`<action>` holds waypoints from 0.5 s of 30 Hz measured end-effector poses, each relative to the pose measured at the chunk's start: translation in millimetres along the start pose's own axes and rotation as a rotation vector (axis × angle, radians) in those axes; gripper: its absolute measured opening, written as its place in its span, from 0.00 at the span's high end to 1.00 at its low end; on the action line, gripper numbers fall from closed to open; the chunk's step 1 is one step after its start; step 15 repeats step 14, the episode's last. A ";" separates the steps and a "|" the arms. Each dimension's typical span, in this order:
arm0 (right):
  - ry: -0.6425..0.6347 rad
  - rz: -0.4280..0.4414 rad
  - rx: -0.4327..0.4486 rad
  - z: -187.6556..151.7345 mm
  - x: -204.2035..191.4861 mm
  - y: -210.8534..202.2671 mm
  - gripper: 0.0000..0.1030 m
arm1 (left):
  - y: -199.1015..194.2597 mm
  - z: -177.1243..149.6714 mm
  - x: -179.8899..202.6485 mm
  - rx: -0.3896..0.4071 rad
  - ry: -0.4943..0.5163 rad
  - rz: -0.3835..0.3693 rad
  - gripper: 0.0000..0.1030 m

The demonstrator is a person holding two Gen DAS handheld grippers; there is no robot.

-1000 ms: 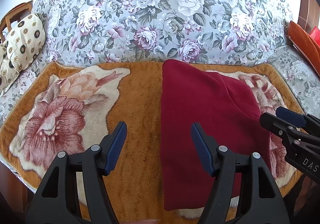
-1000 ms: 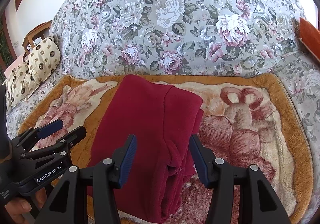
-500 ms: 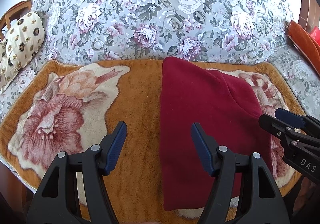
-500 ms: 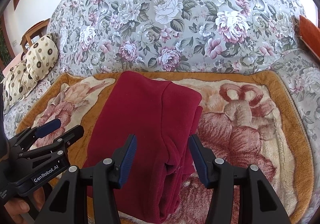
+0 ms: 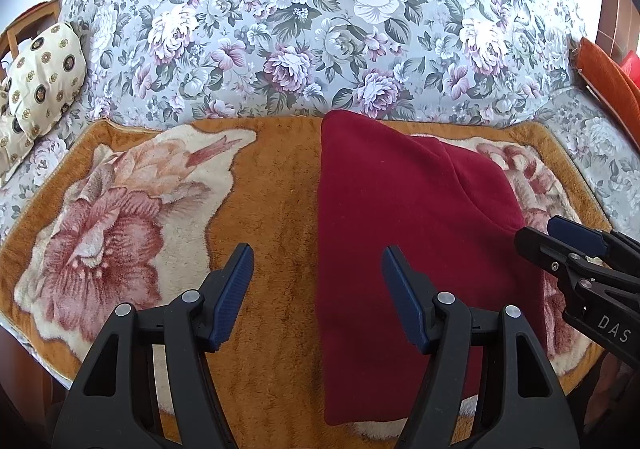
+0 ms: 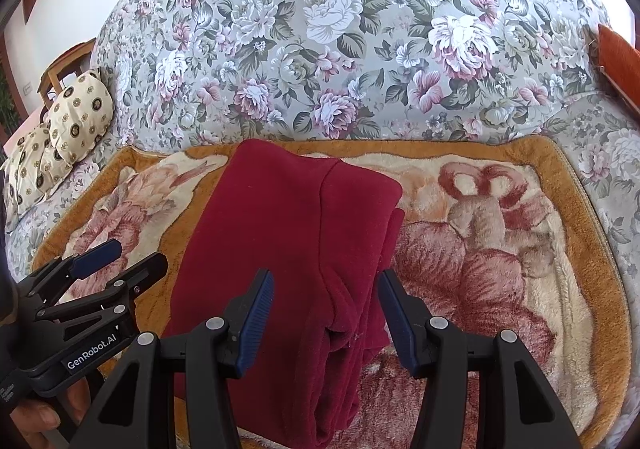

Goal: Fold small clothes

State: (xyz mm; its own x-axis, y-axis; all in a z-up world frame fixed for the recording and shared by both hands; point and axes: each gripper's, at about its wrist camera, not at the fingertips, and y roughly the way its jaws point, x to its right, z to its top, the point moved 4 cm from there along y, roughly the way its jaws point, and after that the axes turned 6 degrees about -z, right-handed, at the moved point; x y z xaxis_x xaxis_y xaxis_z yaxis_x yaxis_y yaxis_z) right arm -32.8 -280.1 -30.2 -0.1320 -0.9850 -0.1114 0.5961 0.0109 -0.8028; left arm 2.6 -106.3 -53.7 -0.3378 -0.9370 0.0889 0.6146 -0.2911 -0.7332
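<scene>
So the red garment (image 6: 288,249) was already folded lengthwise into a long strip, lying on the orange flowered blanket (image 5: 272,209) that covered the seat of the floral sofa (image 5: 320,29). My read is that the lengthwise fold was done and the crosswise one wasn't started yet, so this looked like a pause between folds. The left gripper (image 5: 316,289) hovered above the blanket with its jaws wide and nothing in them; the garment's straight left edge ran up between its two fingers. The right gripper (image 6: 326,309) hung over the bunched, layered right edge of the strip, jaws moderately apart and also empty, as far as I could tell not touching the cloth. Both pointed steeply downward from the near side. Next move, I'd guess, called for pinching the two near corners of the strip, all layers at once on that thick right side, and carrying them toward the far end by the sofa back without letting the stack slide apart.
</scene>
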 end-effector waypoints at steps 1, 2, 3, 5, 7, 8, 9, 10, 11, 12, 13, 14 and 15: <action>0.000 0.001 0.000 0.0 0.0 0.2 0.49 | -0.1 0.7 0.0 0.000 0.000 0.000 0.35; 0.000 0.000 -0.001 -0.1 0.0 0.2 0.49 | 0.4 0.5 0.2 0.000 0.001 -0.001 0.35; 0.000 0.001 -0.003 -0.2 -0.2 0.9 0.49 | 1.0 0.1 0.5 -0.001 0.002 0.000 0.35; 0.000 0.001 -0.007 -1.0 -1.3 3.0 0.49 | 0.6 0.9 0.2 0.000 0.000 0.001 0.35; -0.002 0.001 -0.009 -1.6 -2.3 4.5 0.49 | 1.5 0.6 -0.3 -0.002 -0.003 -0.001 0.35; -0.002 0.000 -0.010 -1.8 -2.9 5.3 0.49 | 3.0 0.2 -1.0 -0.005 -0.007 -0.004 0.35; -0.002 -0.001 -0.011 -2.2 -3.3 5.9 0.49 | 4.5 -0.1 -2.2 -0.007 -0.010 -0.007 0.35; -0.001 -0.001 -0.011 -2.1 -3.1 6.5 0.49 | 5.5 -0.5 -3.1 -0.007 -0.012 -0.009 0.35; 0.001 0.000 -0.012 -2.2 -2.8 7.2 0.49 | 6.4 -0.6 -4.5 -0.008 -0.014 -0.010 0.35; 0.003 0.000 -0.012 -2.3 -2.5 8.0 0.49 | 7.2 -0.3 -5.7 -0.010 -0.015 -0.009 0.35; 0.005 0.000 -0.013 -2.3 -2.0 8.3 0.49 | 7.7 -0.3 -6.7 -0.011 -0.016 -0.010 0.35; 0.006 0.000 -0.014 -2.4 -1.5 8.9 0.49 | 8.2 0.0 -8.2 -0.013 -0.018 -0.015 0.35; 0.006 0.000 -0.014 -2.4 -1.5 8.9 0.49 | 8.2 0.0 -8.2 -0.013 -0.018 -0.015 0.35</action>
